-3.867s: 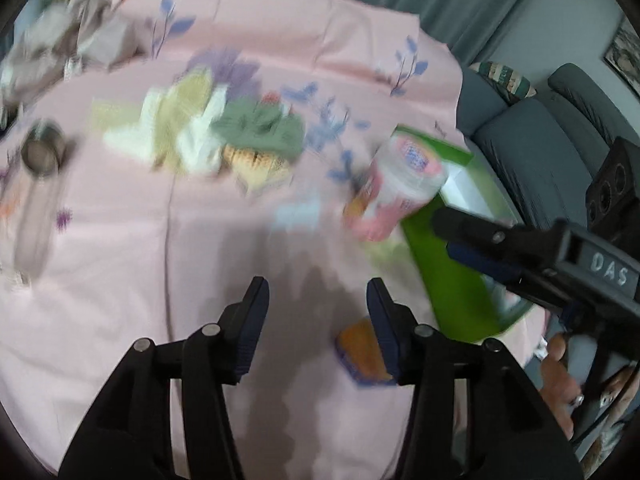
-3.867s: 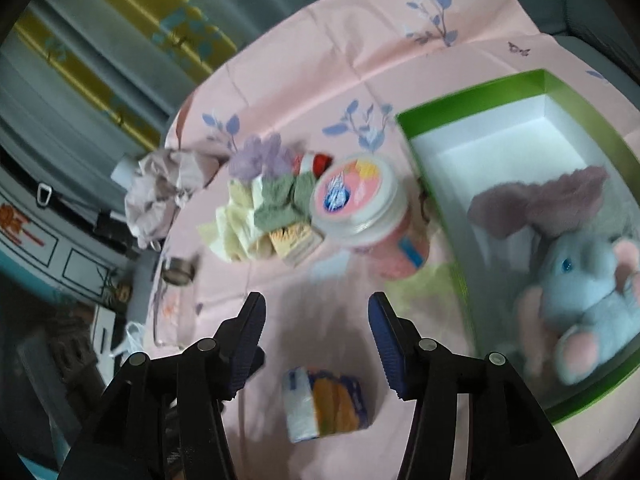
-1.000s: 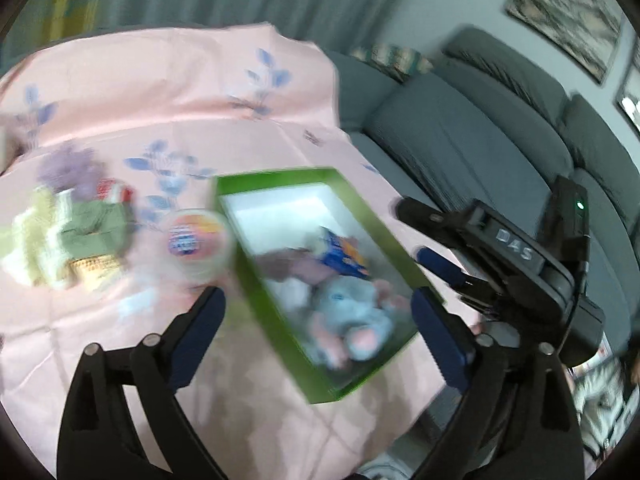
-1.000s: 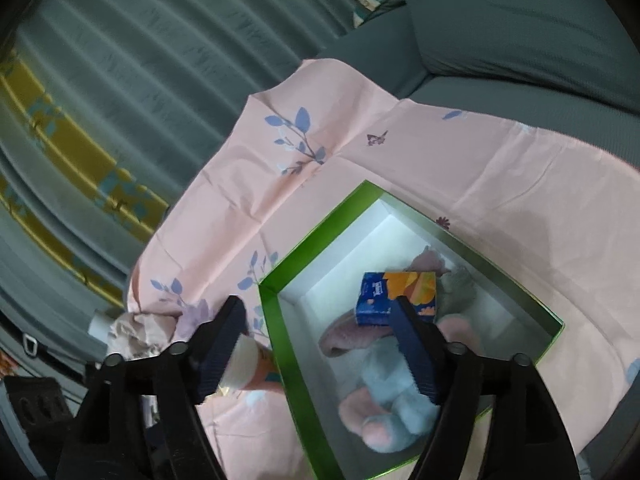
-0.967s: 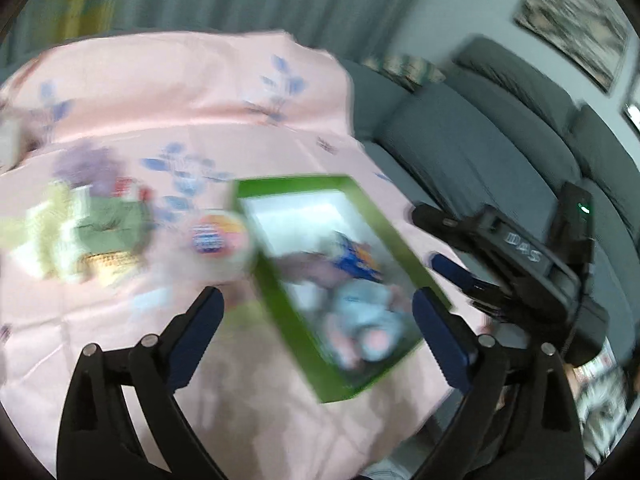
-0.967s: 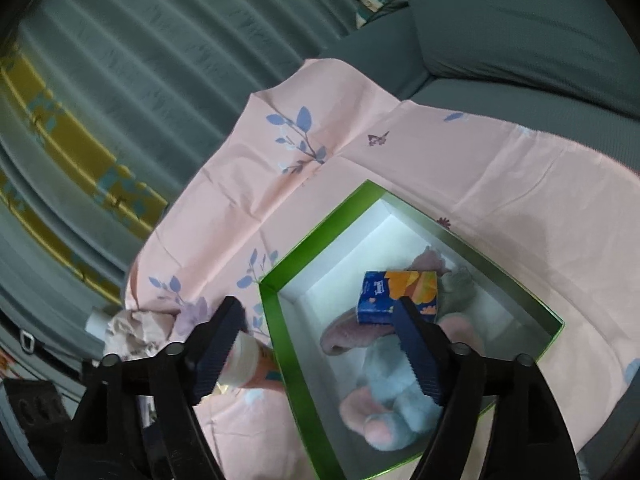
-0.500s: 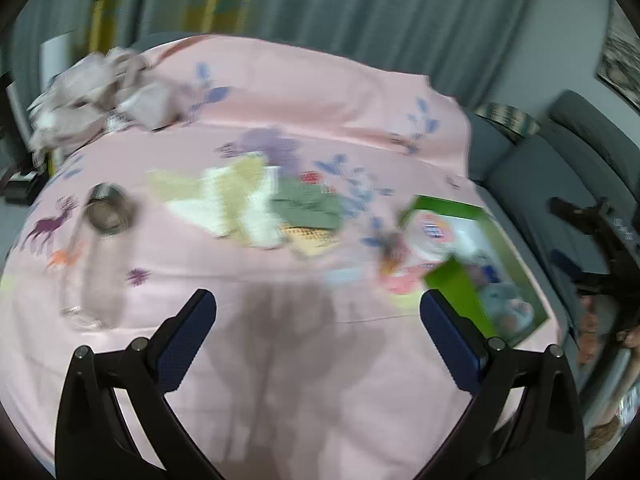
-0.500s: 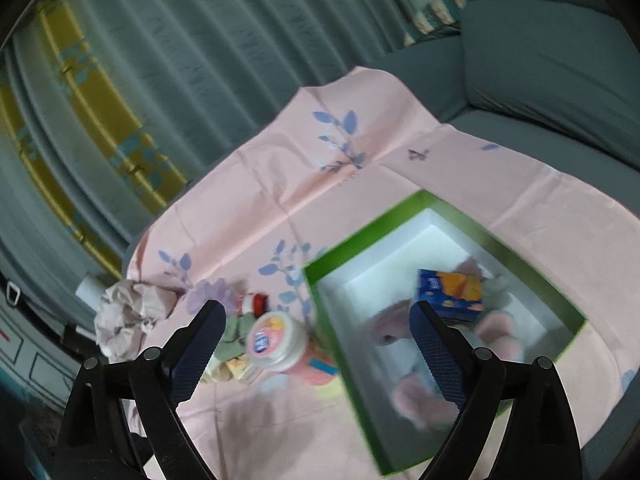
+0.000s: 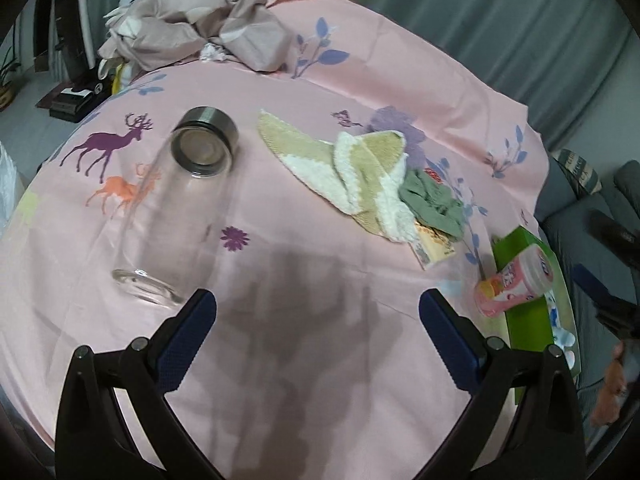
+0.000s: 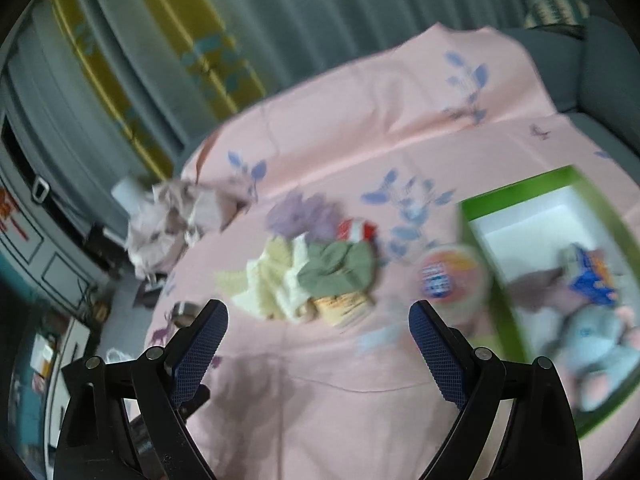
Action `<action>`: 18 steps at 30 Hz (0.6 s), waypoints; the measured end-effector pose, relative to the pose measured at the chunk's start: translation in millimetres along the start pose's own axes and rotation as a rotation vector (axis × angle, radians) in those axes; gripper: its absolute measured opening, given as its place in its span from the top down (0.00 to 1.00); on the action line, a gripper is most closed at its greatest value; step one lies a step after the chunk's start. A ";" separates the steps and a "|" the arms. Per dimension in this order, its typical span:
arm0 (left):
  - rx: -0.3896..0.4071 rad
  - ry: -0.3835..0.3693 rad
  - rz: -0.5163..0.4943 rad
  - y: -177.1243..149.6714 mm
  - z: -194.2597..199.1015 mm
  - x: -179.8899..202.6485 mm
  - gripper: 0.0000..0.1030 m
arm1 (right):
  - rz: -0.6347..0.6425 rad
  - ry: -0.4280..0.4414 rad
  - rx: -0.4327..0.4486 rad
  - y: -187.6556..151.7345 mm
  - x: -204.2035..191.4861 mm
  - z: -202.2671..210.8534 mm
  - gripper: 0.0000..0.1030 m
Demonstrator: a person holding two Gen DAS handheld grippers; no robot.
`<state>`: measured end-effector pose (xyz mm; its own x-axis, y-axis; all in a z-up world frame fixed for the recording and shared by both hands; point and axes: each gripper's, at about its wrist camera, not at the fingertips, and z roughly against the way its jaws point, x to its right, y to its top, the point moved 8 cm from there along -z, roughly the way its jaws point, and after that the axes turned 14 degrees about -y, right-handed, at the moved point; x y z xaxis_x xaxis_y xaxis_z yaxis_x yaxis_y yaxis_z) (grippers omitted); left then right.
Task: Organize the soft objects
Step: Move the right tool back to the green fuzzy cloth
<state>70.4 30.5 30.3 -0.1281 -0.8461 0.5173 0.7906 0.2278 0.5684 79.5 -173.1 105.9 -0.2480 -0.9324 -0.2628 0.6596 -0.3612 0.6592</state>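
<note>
ahead of both empty, wide-spread tongs, left (image 9: pixel 318 312) and right (image 10: pixel 318 322), cloths (image 9: pixel 362 172) lie heaped on the pink surface (image 9: pixel 304 360).

I'm in a home living room: a grey sofa (image 9: pixel 576 216) with a striped cushion (image 10: pixel 558 8), long curtains (image 10: pixel 248 28), and a table (image 9: pixel 304 320) under a pink printed cloth.

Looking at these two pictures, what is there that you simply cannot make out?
- Green box, left view: its contents, hidden by its wall and the pink tub.
- Plush toy, right view: blurred by motion, partly cut off.
- Small packet, left view: mostly under the towels.
- Tub label, right view: blurred.
</note>
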 end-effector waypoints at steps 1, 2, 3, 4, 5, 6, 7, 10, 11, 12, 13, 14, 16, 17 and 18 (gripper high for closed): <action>-0.001 0.002 0.005 1.2 0.6 -2.3 0.02 | 0.015 -0.023 -0.014 -0.1 -10.2 -11.2 0.09; 0.000 0.002 0.013 2.1 2.0 -4.7 0.02 | 0.024 -0.038 -0.019 -1.9 -17.5 -18.8 0.09; 0.001 -0.002 0.018 3.2 2.6 -6.4 0.02 | 0.035 -0.058 -0.033 -2.3 -27.4 -33.2 0.09; 0.007 -0.007 0.027 4.3 4.1 -7.7 0.03 | 0.040 -0.070 -0.048 -2.6 -33.6 -45.0 0.09; 0.017 -0.011 0.037 5.6 6.2 -9.5 0.04 | 0.047 -0.088 -0.069 -4.3 -41.0 -63.5 0.09; 0.025 -0.015 0.041 7.8 8.6 -10.7 0.05 | 0.054 -0.116 -0.090 -5.8 -43.9 -79.0 0.09; 0.031 -0.019 0.039 10.0 10.4 -11.3 0.06 | 0.056 -0.145 -0.105 -6.3 -44.1 -90.9 0.09; 0.048 -0.013 0.033 15.6 14.0 -13.7 0.09 | 0.059 -0.246 -0.147 -8.3 -40.7 -135.9 0.11; 0.049 -0.012 0.031 17.3 14.0 -15.0 0.12 | 0.067 -0.278 -0.154 -9.4 -37.6 -146.3 0.13; 0.046 -0.011 0.029 18.2 13.9 -16.0 0.13 | 0.074 -0.305 -0.162 -10.3 -35.3 -153.9 0.14; 0.044 -0.011 0.031 18.2 13.6 -16.7 0.15 | 0.081 -0.338 -0.178 -13.3 -30.2 -163.9 0.16; 0.040 -0.016 0.034 18.1 13.0 -16.9 0.16 | 0.077 -0.341 -0.192 -14.8 -28.3 -168.0 0.18; 0.037 -0.026 0.037 17.6 11.9 -15.9 0.19 | 0.050 -0.313 -0.214 -18.7 -23.7 -176.6 0.23; 0.034 -0.026 0.038 16.8 11.4 -15.4 0.20 | 0.050 -0.309 -0.215 -19.1 -22.3 -179.4 0.30; 0.031 -0.025 0.034 15.9 10.9 -14.5 0.20 | 0.047 -0.301 -0.212 -18.7 -22.4 -179.9 0.33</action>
<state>78.3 51.6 38.8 -0.1166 -0.8253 0.5525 0.7762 0.2713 0.5692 200.4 -143.7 -27.3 -0.3907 -0.9205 0.0036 0.7998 -0.3375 0.4965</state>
